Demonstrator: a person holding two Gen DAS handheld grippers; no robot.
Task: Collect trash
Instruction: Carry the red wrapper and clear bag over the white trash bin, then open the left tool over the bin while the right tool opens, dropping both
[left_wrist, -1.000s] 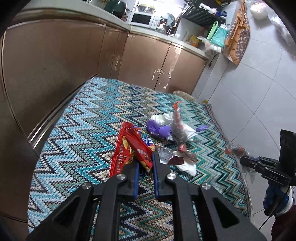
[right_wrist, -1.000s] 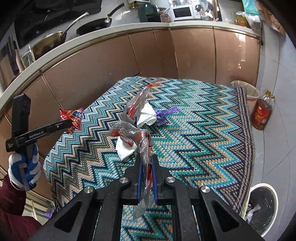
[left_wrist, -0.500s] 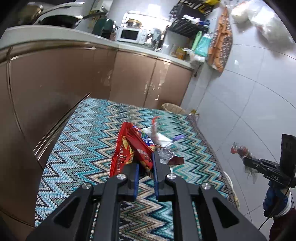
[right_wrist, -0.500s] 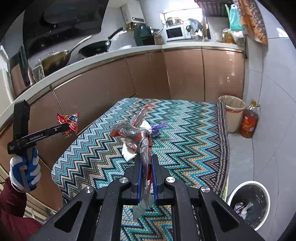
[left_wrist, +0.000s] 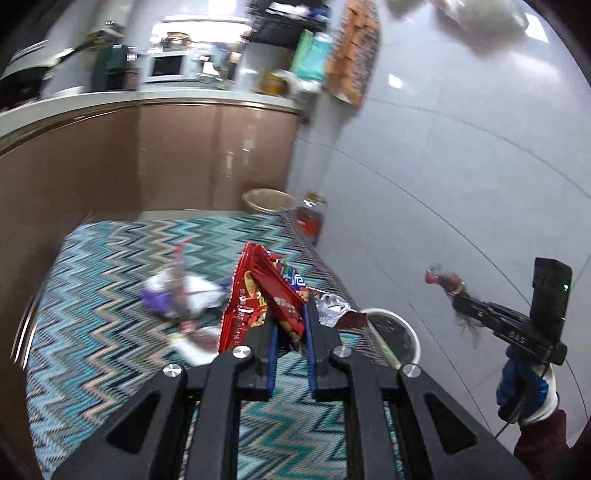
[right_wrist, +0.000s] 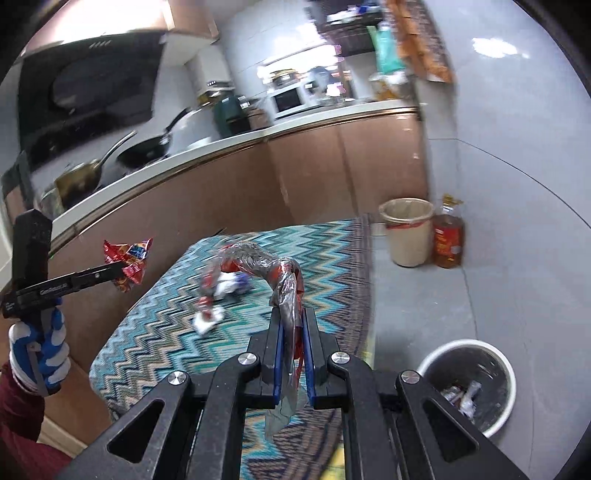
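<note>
My left gripper (left_wrist: 290, 314) is shut on a red snack packet (left_wrist: 258, 295) with a silver inside, held up above the zigzag rug (left_wrist: 110, 332). My right gripper (right_wrist: 293, 314) is shut on a crumpled clear wrapper with red print (right_wrist: 284, 277), also lifted off the rug. Each gripper shows in the other's view: the right one (left_wrist: 456, 295) at the right, the left one (right_wrist: 118, 271) at the left with its packet (right_wrist: 129, 258). Loose trash lies on the rug: white tissue, a purple scrap and a clear wrapper (left_wrist: 181, 295). A white trash bin (right_wrist: 469, 376) stands on the floor at lower right.
Brown kitchen cabinets (right_wrist: 314, 177) run behind the rug under a counter with pans and a microwave. A beige lined bin (right_wrist: 408, 230) and an oil bottle (right_wrist: 448, 240) stand by the cabinet corner. Grey tiled floor (right_wrist: 480, 295) lies to the right. A gloved hand (right_wrist: 40, 354) holds the left gripper.
Both grippers have risen and swung to the right with their trash held. The white bin has come into both views. The trash on the rug now lies further left.
</note>
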